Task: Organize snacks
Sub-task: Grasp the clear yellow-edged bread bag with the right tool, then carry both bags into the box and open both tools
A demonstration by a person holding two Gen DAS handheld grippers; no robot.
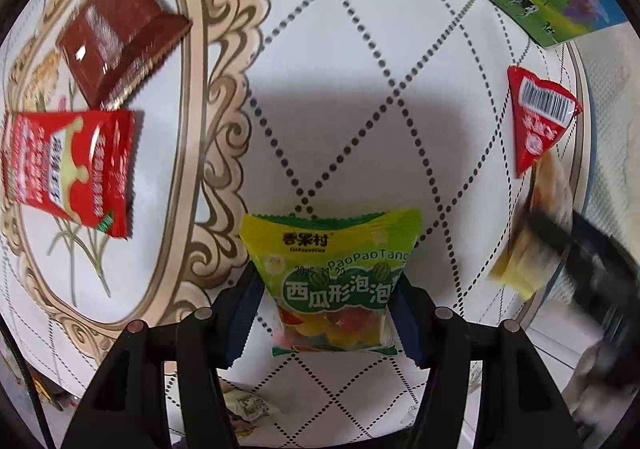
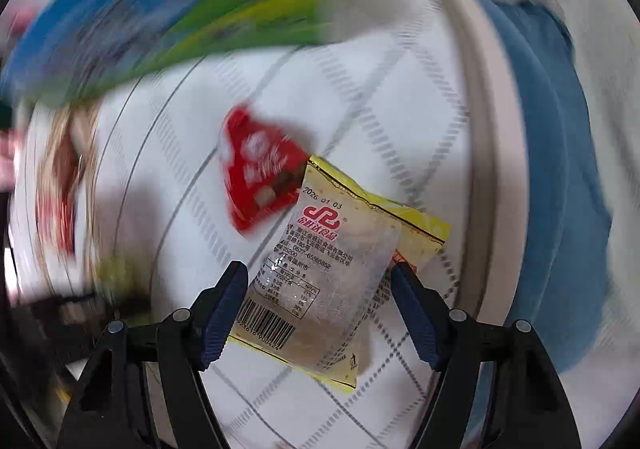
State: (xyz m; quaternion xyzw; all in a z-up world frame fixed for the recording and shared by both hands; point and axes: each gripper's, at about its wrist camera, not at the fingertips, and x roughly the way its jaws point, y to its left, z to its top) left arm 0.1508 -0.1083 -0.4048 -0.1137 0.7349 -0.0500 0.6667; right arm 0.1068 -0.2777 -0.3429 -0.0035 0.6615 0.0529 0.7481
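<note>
The left hand-held gripper (image 1: 326,305) clenched a yellow-green plastic packet of watermelon-shaped bubble gum (image 1: 334,277) above the white quilted table (image 1: 340,109). The right hand-held gripper (image 2: 318,307) grasped a yellow and clear plastic snack pouch (image 2: 320,281), its pads pressing the pouch's 2 edges. Farther off lay a red triangular foil packet (image 2: 256,177), a brown foil packet (image 1: 120,37) and a red rectangular sachet (image 1: 68,169). The slick pouch, gripped askew, could probably slip free during fast travel; the blur suggested haste.
</note>
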